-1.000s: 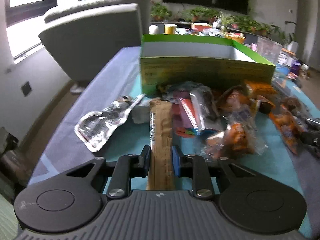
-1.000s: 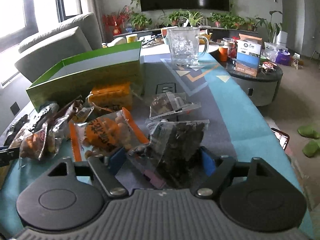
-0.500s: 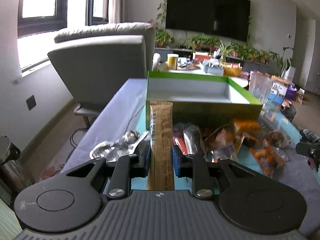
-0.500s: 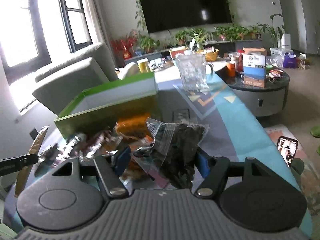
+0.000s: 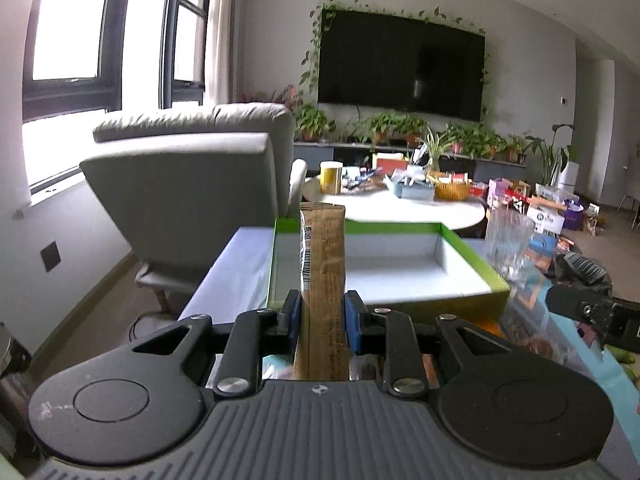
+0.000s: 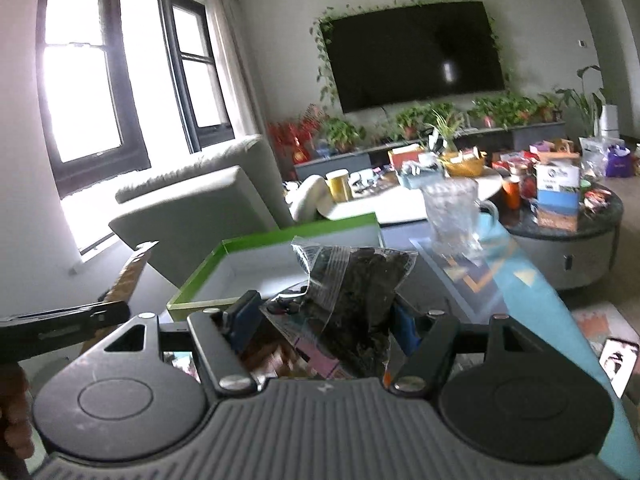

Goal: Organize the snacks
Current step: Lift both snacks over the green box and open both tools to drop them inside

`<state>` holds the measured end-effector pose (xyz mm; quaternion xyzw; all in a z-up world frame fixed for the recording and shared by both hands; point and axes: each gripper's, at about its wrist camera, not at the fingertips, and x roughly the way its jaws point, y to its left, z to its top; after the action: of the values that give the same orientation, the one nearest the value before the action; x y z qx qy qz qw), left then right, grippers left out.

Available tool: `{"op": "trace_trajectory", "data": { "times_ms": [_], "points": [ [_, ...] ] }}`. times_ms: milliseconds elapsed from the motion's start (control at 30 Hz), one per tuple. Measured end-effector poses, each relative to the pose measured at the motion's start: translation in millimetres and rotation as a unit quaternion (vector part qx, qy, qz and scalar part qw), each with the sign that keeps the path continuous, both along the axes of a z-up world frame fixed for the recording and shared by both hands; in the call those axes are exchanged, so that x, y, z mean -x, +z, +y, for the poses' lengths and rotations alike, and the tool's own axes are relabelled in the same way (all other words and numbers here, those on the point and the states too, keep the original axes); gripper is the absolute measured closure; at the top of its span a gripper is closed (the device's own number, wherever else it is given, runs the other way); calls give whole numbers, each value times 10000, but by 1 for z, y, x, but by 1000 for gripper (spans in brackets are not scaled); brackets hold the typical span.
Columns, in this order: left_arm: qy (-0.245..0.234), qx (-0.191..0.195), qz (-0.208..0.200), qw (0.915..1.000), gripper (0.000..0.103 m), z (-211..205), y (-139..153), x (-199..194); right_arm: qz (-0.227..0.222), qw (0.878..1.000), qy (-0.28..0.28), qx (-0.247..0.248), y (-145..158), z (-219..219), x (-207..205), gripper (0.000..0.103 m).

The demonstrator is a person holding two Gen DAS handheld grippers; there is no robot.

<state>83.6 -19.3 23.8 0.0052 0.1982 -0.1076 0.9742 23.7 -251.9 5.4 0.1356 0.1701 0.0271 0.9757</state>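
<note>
The left gripper (image 5: 322, 314) is clamped on a long brown stick pack (image 5: 322, 256); the pack stands up between the blue pads, and its top shows in front of the green box (image 5: 472, 256); the box is open and white inside, and it sits on the table (image 5: 228, 264) just past the pack. The right gripper (image 6: 324, 316) pinches a clear bag (image 6: 360, 280) of dark snack; its jaws have just been closing on the bag; the bag pokes up near the box's right end. A glass mug (image 6: 452, 212) stands farther right; a grey chair (image 5: 188, 184) is far left.
</note>
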Motion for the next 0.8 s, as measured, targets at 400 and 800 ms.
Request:
{"op": "trace_trajectory", "data": {
  "times_ms": [400,800],
  "points": [
    [59,-14,-40,10000,81,-19,6,-68,-207,9998,56,-47,9,1,-51,34],
    [68,-105,263,9996,81,-35,-15,-131,130,9998,74,100,-1,10,-114,34]
  ]
}}
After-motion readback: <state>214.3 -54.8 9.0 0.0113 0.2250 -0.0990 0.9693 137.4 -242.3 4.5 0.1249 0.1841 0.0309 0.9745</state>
